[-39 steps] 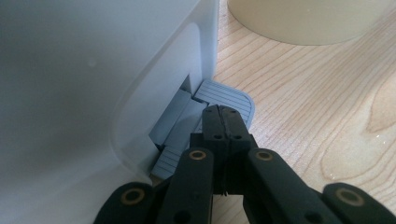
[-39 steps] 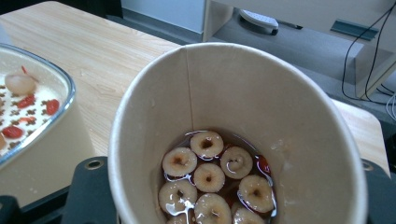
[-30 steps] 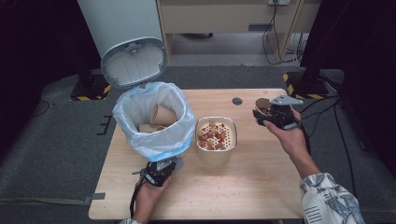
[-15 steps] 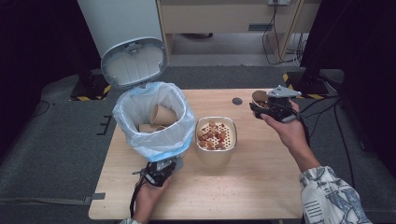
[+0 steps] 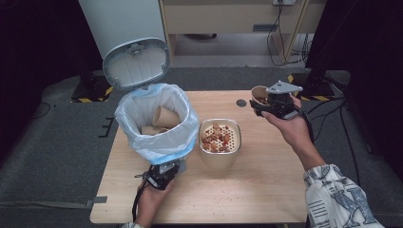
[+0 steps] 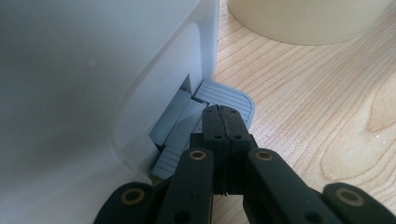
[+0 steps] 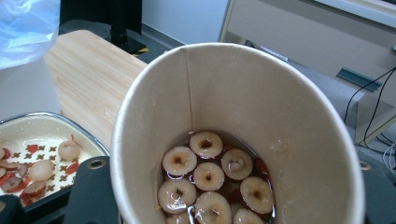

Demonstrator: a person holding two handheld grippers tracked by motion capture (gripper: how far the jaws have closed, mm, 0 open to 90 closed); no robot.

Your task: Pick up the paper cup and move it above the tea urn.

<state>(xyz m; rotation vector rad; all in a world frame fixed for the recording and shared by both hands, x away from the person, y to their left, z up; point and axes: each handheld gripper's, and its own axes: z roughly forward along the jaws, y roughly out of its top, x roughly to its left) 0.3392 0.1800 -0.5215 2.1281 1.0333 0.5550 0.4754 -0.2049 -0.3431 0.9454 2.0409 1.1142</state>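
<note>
A brown paper cup (image 5: 259, 94) hangs over the table's far right part with my right gripper (image 5: 267, 102) shut on it. In the right gripper view the cup (image 7: 233, 93) holds round fruit slices (image 7: 208, 177) in liquid. A white pedal bin (image 5: 157, 123) with a blue-white bag stands at the left, its lid (image 5: 138, 64) up and paper cups (image 5: 165, 116) inside. My left gripper (image 5: 164, 175) is at the bin's foot. Its jaws (image 6: 224, 112) are shut with nothing between them, tips on the grey ribbed pedal (image 6: 233, 95).
A cream bowl (image 5: 218, 161) with a strainer insert full of fruit bits stands right of the bin; its rim (image 7: 46, 114) shows in the right gripper view. A small dark disc (image 5: 241, 102) lies near the far edge. Bare wooden table (image 5: 266, 190) lies at the near right.
My right gripper has carried the cup a little up and to the left. The left gripper has stayed on the pedal and the lid has stayed up.
</note>
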